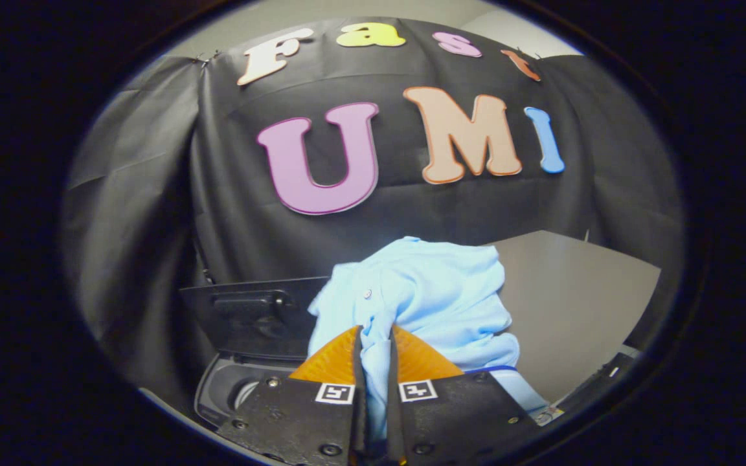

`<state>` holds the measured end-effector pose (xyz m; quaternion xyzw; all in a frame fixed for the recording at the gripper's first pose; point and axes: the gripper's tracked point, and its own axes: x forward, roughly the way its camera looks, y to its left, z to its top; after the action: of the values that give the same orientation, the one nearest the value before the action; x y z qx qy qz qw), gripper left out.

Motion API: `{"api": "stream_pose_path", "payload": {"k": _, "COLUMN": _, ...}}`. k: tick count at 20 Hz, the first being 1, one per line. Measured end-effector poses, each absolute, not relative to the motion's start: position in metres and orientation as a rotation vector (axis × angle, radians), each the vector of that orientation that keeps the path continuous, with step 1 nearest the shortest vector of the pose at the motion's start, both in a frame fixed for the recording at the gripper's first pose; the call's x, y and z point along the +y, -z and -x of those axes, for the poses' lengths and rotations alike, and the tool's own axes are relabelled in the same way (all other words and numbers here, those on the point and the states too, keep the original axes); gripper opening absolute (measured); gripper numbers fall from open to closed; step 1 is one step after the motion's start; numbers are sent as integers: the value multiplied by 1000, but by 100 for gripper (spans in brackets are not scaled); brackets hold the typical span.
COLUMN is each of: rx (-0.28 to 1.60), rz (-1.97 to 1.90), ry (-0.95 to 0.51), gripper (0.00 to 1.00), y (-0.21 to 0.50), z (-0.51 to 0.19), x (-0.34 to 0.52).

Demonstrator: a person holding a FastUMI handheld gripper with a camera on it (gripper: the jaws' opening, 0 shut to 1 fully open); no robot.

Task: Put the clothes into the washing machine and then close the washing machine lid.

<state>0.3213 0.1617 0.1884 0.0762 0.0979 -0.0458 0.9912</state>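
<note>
Two orange fingers (340, 355) of the gripper (376, 336) are pressed nearly together, a fold of light blue garment (425, 291) pinched between them. Cloth bunches up just beyond the tips and spills to the right; a small button shows on its left side. Garment hangs held up, above and slightly right of the washing machine (224, 388), whose dark opening lies near, to the left of the fingers. Lid (250, 314) stands raised behind the opening, against the black cloth wall. Grey panel (574, 310) sits far right, behind the garment.
</note>
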Motion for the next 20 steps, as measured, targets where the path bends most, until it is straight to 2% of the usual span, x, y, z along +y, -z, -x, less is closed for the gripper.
{"api": "stream_pose_path", "payload": {"k": 3, "rx": 222, "rz": -114, "ry": -15, "gripper": 11, "y": -178, "z": -335, "x": 221}}
{"api": "stream_pose_path", "payload": {"k": 6, "rx": 294, "rz": -112, "ry": -113, "gripper": 11, "y": -136, "z": -350, "x": 281}}
{"api": "stream_pose_path", "payload": {"k": 15, "rx": 637, "rz": -243, "ry": -232, "gripper": 11, "y": 44, "z": -373, "x": 362}}
{"api": "stream_pose_path", "payload": {"k": 18, "rx": 682, "rz": -265, "ry": -228, "gripper": 21, "y": 39, "z": -372, "x": 358}}
{"api": "stream_pose_path", "payload": {"k": 20, "rx": 626, "rz": -264, "ry": -219, "gripper": 29, "y": 21, "z": -387, "x": 346}}
